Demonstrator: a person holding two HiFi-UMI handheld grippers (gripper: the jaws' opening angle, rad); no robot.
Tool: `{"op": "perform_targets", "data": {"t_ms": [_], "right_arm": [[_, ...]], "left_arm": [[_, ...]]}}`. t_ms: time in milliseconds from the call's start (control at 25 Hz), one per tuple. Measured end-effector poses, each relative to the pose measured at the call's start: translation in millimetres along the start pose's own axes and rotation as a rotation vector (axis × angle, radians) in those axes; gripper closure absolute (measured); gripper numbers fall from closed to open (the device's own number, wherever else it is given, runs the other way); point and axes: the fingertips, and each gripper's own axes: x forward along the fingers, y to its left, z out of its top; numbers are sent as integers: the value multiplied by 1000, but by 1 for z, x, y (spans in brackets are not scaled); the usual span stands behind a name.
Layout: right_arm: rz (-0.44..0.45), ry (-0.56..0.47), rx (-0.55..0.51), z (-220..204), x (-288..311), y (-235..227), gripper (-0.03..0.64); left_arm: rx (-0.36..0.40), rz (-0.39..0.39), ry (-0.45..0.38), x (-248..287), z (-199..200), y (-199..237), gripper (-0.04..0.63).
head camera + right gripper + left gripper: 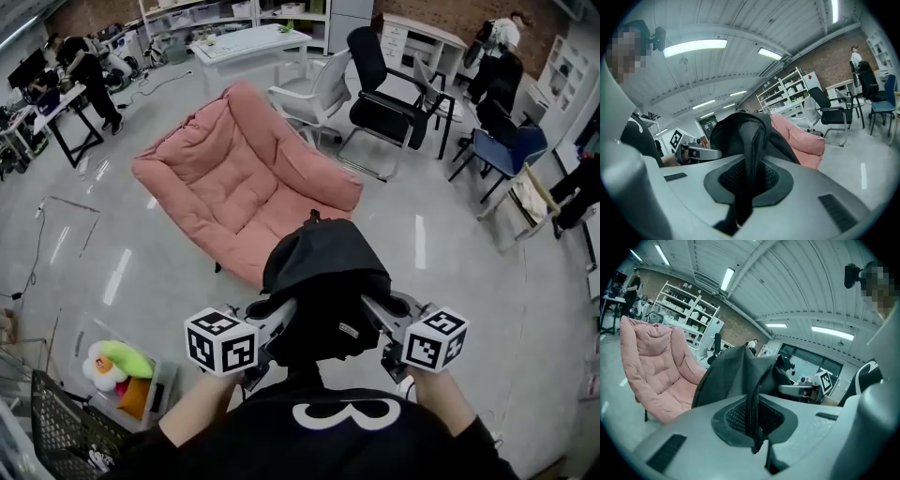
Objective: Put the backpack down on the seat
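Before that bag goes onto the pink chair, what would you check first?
1. Left gripper shut on the backpack: ok.
2. Right gripper shut on it: ok.
3. Pink seat bare, nothing lying on it: ok.
4. Backpack resting on the seat: not ok, it hangs in the air between both grippers.
5. Floor under the backpack free: cannot tell, hidden by the bag.

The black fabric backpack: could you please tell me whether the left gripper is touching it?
Touching. In the left gripper view, the left gripper is clamped on a zipped fold of the black fabric backpack.
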Motion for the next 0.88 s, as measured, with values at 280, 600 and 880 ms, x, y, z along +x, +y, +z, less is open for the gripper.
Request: {"op": "perform_targets", "data": {"t_ms": [280, 600, 880], "right_arm": [[8, 63, 20, 51, 90, -60, 586], [10, 145, -19, 99, 179, -119, 586], [32, 141, -57, 124, 221, -134, 586]], "left_arm": [[-51, 0, -23, 50, 62, 91, 584], [-134, -2, -69, 97, 111, 179, 584], [-139, 14, -114, 106, 138, 217, 584]]}}
